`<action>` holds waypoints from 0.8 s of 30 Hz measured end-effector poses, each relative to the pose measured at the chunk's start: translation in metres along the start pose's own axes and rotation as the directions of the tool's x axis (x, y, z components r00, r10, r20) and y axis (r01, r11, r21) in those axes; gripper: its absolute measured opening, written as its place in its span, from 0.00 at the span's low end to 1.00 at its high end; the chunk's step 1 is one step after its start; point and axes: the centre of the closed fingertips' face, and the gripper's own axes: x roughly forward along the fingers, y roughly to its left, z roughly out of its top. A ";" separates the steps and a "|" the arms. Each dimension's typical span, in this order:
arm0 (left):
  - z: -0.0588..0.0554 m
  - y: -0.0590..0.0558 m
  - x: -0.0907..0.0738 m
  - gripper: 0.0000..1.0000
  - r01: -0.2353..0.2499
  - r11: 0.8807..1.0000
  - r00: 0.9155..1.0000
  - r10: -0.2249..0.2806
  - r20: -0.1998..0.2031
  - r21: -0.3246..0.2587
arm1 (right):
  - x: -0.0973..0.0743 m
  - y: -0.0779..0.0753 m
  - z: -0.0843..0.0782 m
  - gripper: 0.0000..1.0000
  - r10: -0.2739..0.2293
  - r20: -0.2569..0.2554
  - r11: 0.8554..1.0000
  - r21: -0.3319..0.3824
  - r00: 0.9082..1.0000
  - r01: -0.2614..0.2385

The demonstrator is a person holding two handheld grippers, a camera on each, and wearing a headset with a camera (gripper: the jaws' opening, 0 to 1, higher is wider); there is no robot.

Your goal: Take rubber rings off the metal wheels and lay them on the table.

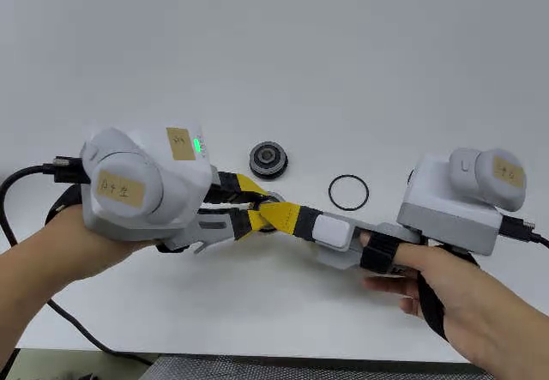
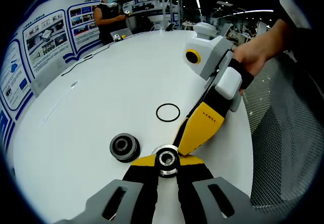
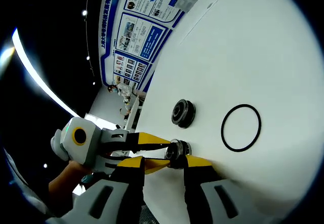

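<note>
A small metal wheel (image 2: pixel 167 160) with a dark rubber rim is held just above the table between both grippers. My left gripper (image 2: pixel 167 171) comes in from the left and is shut on the wheel. From the right, my right gripper (image 3: pixel 169 163) is shut on the same wheel (image 3: pixel 177 153), its yellow jaw tips crossing the left ones. In the head view the two sets of yellow tips meet around the wheel (image 1: pixel 272 199), which is mostly hidden. A second wheel (image 1: pixel 268 159) with its black ring on lies just behind. One loose black rubber ring (image 1: pixel 348 193) lies flat to the right.
The white table (image 1: pixel 283 63) stretches far back with bare room. A black cable (image 1: pixel 26 174) trails from the left gripper over the near left edge. Far off, a person (image 2: pixel 107 16) stands by shelves.
</note>
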 end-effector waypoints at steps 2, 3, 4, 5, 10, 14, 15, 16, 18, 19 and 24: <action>0.000 0.000 0.000 0.13 -0.001 1.000 1.000 0.001 0.000 -0.001 | -0.001 0.000 0.000 0.32 0.000 0.000 1.000 -0.001 1.000 0.000; 0.000 0.000 0.000 0.13 -0.001 1.000 1.000 0.001 0.000 -0.001 | -0.002 0.000 0.000 0.31 0.000 0.001 1.000 0.000 1.000 0.000; 0.000 0.000 0.000 0.13 -0.001 1.000 1.000 0.001 -0.001 -0.001 | -0.002 0.000 0.000 0.31 0.000 0.002 1.000 0.001 1.000 0.000; 0.000 0.000 0.000 0.13 -0.001 1.000 1.000 0.001 -0.001 0.000 | -0.003 0.000 0.000 0.30 -0.001 0.003 1.000 0.003 1.000 0.001; 0.000 0.000 0.000 0.13 -0.001 1.000 1.000 0.001 0.000 -0.001 | -0.005 -0.001 0.002 0.25 0.003 0.009 1.000 0.011 1.000 -0.003; 0.000 0.000 0.000 0.13 -0.001 1.000 1.000 0.001 0.000 -0.001 | -0.004 -0.002 0.002 0.22 -0.006 0.006 1.000 0.017 1.000 0.006; 0.000 0.000 0.000 0.13 -0.001 1.000 1.000 0.001 0.000 -0.001 | -0.004 -0.006 0.002 0.20 -0.020 0.007 0.999 0.027 1.000 0.020; 0.000 0.000 0.000 0.13 -0.001 1.000 1.000 0.001 0.000 -0.001 | -0.004 -0.009 0.002 0.16 -0.031 0.009 0.999 0.034 0.999 0.031; 0.000 0.000 0.000 0.13 0.000 1.000 1.000 0.000 0.000 -0.001 | -0.004 -0.014 0.002 0.10 -0.051 0.009 0.998 0.049 0.999 0.050; 0.000 0.000 0.000 0.13 0.000 1.000 1.000 0.000 0.000 0.000 | -0.003 -0.015 0.002 0.08 -0.052 0.008 0.997 0.052 0.999 0.051; 0.000 0.000 0.001 0.13 -0.001 1.000 1.000 0.001 0.000 -0.001 | -0.004 -0.018 0.001 0.03 -0.074 0.007 0.995 0.064 0.997 0.074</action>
